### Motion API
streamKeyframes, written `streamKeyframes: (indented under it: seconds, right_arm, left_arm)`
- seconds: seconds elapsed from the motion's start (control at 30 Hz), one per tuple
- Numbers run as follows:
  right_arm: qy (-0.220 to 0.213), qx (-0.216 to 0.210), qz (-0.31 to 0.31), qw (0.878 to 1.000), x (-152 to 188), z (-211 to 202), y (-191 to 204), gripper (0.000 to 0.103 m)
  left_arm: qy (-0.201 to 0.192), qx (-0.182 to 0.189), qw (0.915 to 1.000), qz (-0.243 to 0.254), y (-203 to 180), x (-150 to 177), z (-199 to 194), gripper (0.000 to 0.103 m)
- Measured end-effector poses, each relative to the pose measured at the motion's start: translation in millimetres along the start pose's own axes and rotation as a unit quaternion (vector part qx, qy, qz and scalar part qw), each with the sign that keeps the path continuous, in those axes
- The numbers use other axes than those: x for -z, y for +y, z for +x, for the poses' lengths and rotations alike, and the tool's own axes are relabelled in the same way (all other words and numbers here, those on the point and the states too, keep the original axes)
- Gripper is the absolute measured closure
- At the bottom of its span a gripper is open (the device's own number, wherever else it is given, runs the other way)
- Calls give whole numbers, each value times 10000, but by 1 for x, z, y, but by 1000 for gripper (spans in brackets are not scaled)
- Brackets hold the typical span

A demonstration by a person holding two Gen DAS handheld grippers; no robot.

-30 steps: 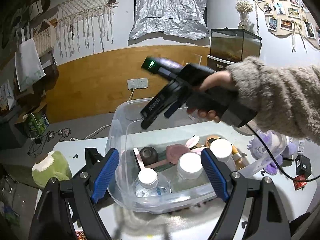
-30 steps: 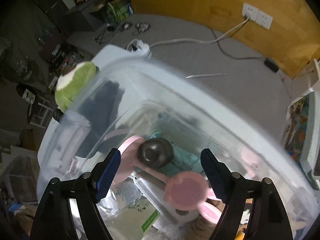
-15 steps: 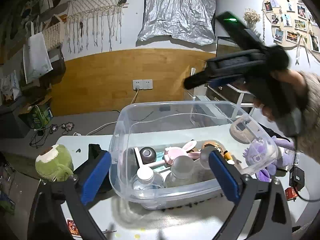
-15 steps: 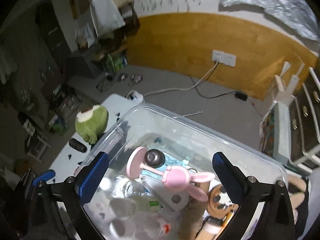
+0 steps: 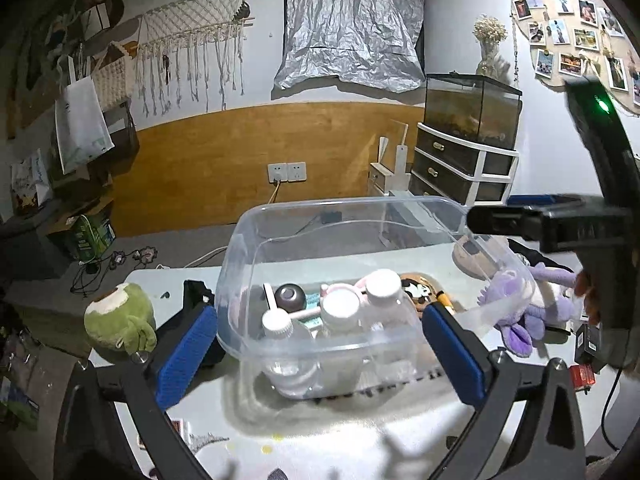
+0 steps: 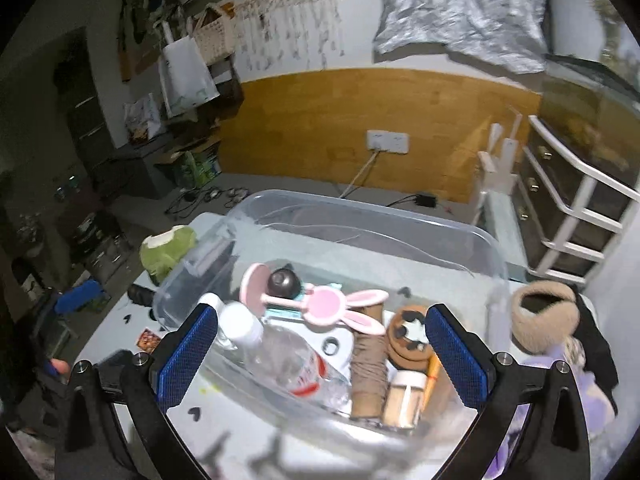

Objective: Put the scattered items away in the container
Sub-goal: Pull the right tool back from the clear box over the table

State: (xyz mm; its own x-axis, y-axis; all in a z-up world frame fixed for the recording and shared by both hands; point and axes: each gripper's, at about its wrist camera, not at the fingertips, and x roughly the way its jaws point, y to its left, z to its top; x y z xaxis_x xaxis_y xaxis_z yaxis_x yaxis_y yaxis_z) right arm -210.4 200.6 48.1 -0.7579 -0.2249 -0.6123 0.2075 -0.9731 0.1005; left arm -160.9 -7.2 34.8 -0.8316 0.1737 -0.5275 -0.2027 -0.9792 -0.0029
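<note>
While both grippers hang over the near side of the table (image 5: 360,432), the clear plastic container (image 5: 248,264) sits in the middle of it with most of the clutter already inside. From the right wrist view you can see a pink bunny fan (image 6: 320,300), a dark round thing (image 6: 283,282) just behind it, a clear water bottle (image 6: 296,364) lying on its side, a spool of brown twine (image 6: 368,364) and a small jar (image 6: 406,396) near the front wall. Left gripper (image 5: 320,352) has its jaws spread wide with nothing between them, and so does the right gripper (image 6: 320,356). Outside the container: a green coconut plush (image 5: 120,322) on the far left of the table, a purple plush toy (image 5: 520,312) just beside the right wall, and a beige fuzzy ring (image 6: 546,320) near it. In the left wrist view, 3 white caps (image 5: 340,304) stand close together in the container
</note>
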Motion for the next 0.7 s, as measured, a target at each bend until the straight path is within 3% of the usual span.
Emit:
streamKeyframes:
  seconds: [0.23,0.5,0.7]
  right_arm:
    - [-417,334,511,9973,51,-25,-9,0]
    - [-409,670,763,9940,101,-40,-7,0]
    - [-400,919,947,9904,139,-50,-5,0]
  left_arm:
    - [28,-161,9997,-163,-13,26,-7,0]
    - [15,-360,9989,-316,-30,63,-12,0]
    - [82,-302,9978,-589,-41,83,-18,0]
